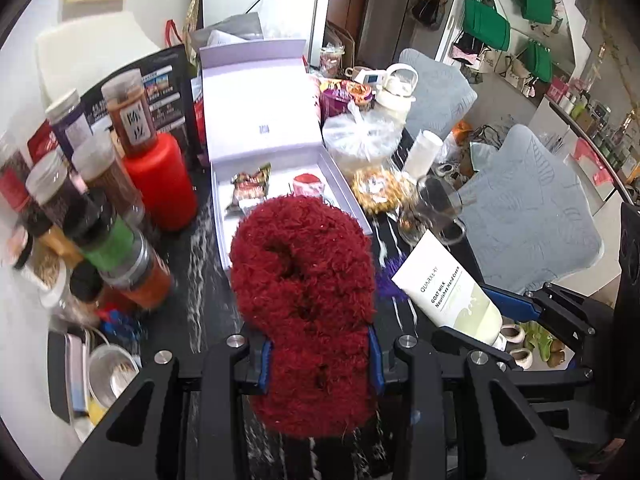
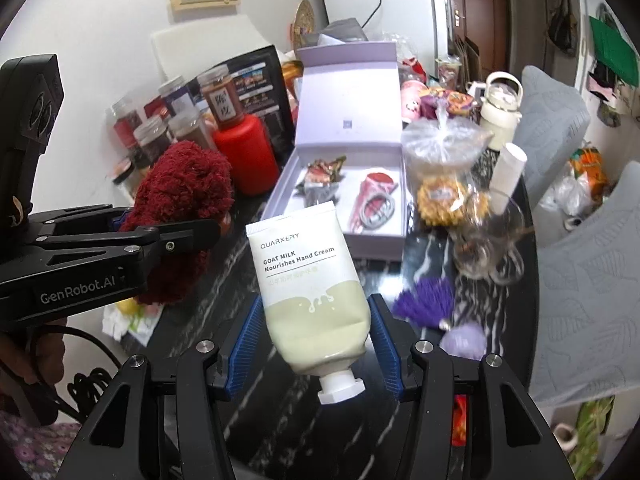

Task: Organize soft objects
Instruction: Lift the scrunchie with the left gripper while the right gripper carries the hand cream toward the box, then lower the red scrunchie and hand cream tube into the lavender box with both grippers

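Both grippers loaded above the dark marbled table.
Left gripper clamped on fluffy dark-red plush; right gripper apparently pinching white-and-green hand-cream tube.

The hand cream tube reads "QUARXERY" above "GOAT MILK Nourishes Hand Cream"; a line of small characters beneath is too fine to read. The left gripper carries "GenRobot.AI" on its side. A brown jar behind the red bottle wears a white label with two Chinese characters, 陈皮
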`<control>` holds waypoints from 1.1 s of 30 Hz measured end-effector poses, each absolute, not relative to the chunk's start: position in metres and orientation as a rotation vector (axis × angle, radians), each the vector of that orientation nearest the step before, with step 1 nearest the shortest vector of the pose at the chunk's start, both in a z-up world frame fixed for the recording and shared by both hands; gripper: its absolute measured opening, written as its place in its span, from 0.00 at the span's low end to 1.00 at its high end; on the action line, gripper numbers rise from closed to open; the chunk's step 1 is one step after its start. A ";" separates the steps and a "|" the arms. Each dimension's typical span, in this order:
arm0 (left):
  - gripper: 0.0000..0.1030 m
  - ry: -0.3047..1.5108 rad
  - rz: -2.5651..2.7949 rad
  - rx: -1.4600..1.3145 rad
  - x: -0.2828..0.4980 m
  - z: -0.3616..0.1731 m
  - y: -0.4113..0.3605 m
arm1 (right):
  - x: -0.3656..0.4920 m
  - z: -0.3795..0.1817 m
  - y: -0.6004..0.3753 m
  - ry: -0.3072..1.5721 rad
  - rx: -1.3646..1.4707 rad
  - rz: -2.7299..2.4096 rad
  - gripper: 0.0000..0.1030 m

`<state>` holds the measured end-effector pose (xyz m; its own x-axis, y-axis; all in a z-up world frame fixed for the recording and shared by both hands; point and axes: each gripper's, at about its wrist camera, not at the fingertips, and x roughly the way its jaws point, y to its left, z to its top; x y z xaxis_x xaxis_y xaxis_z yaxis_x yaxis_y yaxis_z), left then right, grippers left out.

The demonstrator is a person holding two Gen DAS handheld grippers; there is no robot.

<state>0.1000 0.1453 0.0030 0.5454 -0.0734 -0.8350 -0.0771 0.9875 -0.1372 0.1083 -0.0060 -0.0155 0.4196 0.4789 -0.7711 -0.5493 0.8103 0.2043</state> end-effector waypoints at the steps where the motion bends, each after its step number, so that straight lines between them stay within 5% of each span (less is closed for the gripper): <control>1: 0.34 0.992 0.000 -0.164 0.103 0.005 0.147 | 0.112 -0.013 -0.003 0.934 -0.083 0.645 0.51; 33: 0.34 0.921 -0.091 -0.112 0.256 0.017 0.212 | 0.265 0.002 0.052 0.897 -0.077 0.575 0.51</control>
